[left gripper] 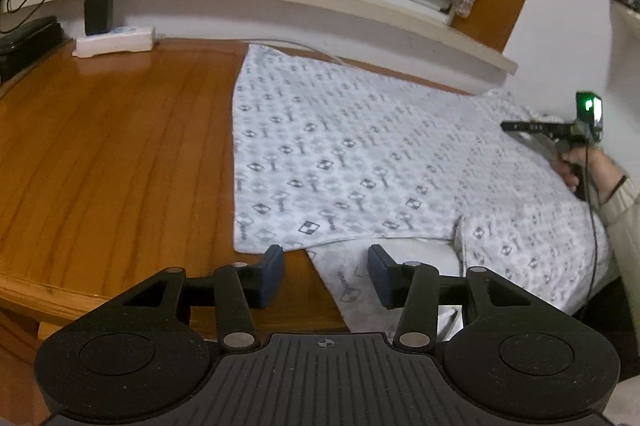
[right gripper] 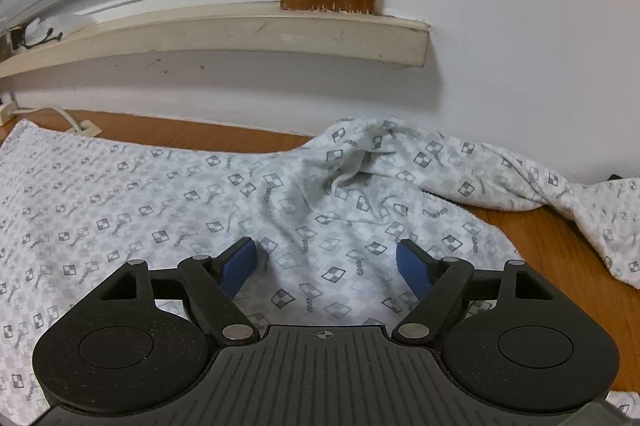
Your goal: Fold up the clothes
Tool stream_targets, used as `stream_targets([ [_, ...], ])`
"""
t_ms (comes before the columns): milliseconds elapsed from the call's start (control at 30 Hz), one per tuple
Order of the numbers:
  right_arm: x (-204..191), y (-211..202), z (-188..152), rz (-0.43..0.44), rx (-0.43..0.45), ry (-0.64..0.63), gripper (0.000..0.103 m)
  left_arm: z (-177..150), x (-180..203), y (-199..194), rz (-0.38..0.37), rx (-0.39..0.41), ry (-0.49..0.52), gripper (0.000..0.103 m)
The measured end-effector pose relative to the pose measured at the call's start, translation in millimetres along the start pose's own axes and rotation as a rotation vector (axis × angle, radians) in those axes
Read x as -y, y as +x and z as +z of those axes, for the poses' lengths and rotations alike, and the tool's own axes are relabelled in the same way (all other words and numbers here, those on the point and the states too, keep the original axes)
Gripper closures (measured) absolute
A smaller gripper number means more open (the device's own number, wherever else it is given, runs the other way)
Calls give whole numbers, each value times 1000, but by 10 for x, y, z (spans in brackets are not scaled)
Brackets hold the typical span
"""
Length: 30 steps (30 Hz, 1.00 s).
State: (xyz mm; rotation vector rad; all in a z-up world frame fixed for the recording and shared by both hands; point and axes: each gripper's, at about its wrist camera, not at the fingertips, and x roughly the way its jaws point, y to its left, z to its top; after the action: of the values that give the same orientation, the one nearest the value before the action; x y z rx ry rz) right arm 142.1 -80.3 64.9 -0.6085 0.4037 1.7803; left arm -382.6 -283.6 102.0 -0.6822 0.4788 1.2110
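Your left gripper point(left gripper: 326, 276) hovers with its blue-padded fingers point(left gripper: 272, 276) spread apart and nothing between them. Just ahead of its tips lies the near hem of the white cotton T-shirt printed with grey checkered diamonds point(left gripper: 340, 153), spread mostly flat on the orange-brown wooden table point(left gripper: 108, 153), with a lower layer of fabric poking out directly under the gap. Off to its right, your right hand point(left gripper: 580, 165) grips the handle of the other tool above the shirt's sleeve end.

Your right gripper point(right gripper: 326, 266) is also spread wide, empty, poised over the shirt; the cloth beneath it is wrinkled, and ahead of its tips the fabric bunches into a raised fold against the white wall point(right gripper: 520, 25). To its right a sleeve trails across bare wood.
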Motion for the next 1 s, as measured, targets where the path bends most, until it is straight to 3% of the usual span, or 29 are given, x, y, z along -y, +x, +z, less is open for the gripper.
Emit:
stream_targets([
  [33, -2, 0, 1, -1, 0, -1, 26, -5, 24, 12, 11, 5, 14, 56],
  [100, -6, 1, 3, -2, 0, -2, 26, 4, 24, -11, 36, 17, 33, 74],
  [133, -8, 2, 4, -3, 0, -3, 26, 23, -9, -55, 51, 26, 35, 103],
  [367, -4, 5, 3, -5, 1, -4, 26, 155, -243, -362, 152, 88, 49, 103],
  [467, -3, 9, 7, -8, 2, -7, 26, 177, -352, -431, 160, 61, 47, 103],
  [533, 0, 14, 10, -10, 2, -8, 26, 163, -337, -394, 207, 54, 60, 103],
  [700, 3, 22, 8, -12, 2, -9, 26, 193, -363, -294, 209, 38, 50, 92],
  [867, 3, 21, -1, -11, 2, -5, 26, 388, -300, -91, 163, 89, 56, 59],
  [1000, 19, 21, -4, -4, -1, 6, 26, 758, -68, 317, 106, 118, 100, 46],
])
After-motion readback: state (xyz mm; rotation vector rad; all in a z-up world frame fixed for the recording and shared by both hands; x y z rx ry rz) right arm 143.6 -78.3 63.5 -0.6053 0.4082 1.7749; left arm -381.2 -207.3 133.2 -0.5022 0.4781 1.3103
